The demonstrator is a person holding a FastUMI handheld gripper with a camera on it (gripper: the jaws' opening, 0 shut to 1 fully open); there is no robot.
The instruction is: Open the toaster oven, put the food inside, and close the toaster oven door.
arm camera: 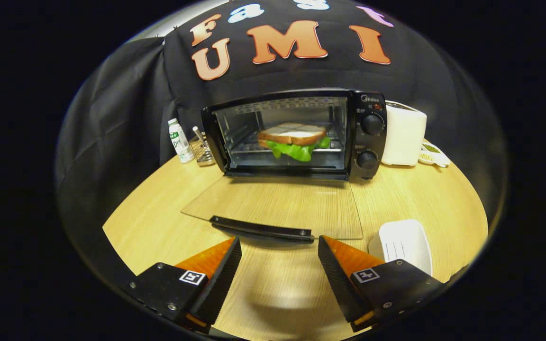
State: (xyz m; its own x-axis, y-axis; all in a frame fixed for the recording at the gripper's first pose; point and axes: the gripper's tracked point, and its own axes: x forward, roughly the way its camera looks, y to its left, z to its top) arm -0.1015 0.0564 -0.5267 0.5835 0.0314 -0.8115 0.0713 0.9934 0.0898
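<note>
Toaster oven [296, 135] stands at the back of the wooden table [420, 203], against the black cloth wall. Its glass door [277, 206] is swung fully down and lies flat over the tabletop, the dark handle [261, 228] along its near edge.

Food: a sandwich [293, 139], sliced bread with green lettuce hanging out at the front, sits on the wire rack inside the oven cavity, a little to the knob side of centre.

Gripper [280, 246] is released: fingers spread wide apart, nothing between them, bare table showing in the gap. The tips sit just short of the door handle, not touching it; the handle lies just ahead of them, across the gap.

Other items: small white bottle [180, 140] and a clear holder [203, 150] beside the oven on its hinge-frame side; white appliance [403, 135] touching or just beside the oven's knob panel; white tray [403, 244] on the table just beyond one finger
</note>
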